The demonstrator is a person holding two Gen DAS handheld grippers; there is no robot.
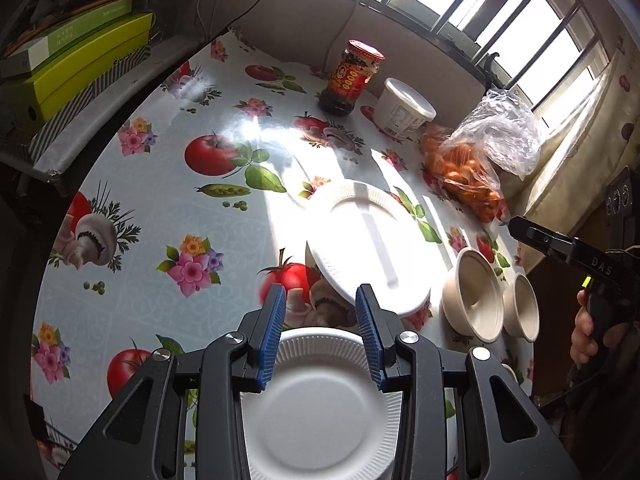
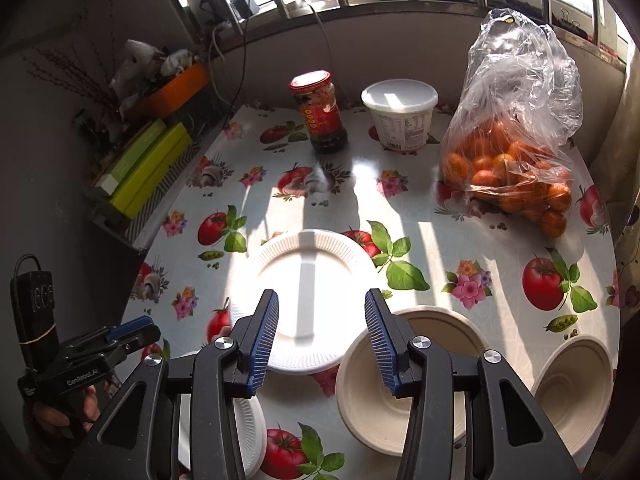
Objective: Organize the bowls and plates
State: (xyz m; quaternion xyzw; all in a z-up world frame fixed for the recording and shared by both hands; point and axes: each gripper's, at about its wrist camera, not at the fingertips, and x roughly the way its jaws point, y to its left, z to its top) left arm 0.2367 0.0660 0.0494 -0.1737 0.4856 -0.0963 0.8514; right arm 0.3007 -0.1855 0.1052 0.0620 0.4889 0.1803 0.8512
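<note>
Both jaws stand released, gripping nothing. Left gripper [image 1: 321,298] hovers above the near plate [image 1: 316,400], its blue pads [image 1: 273,332] spread over that plate's far rim. Right gripper [image 2: 322,305] hovers between the far plate [image 2: 308,300] and the nearest bowl [image 2: 372,396].

Taking the far plate as landmark on the table [image 2: 460,216]: it lies flat in a sun patch; the near plate sits just toward the person from it, apparently apart. Two stacked-looking bowls lie just right of it, a third bowl [image 2: 572,392] further right. Behind it stand a jar [image 2: 320,114] and a tub [image 2: 400,114]; behind and right, a bag [image 2: 516,128] of oranges.
</note>
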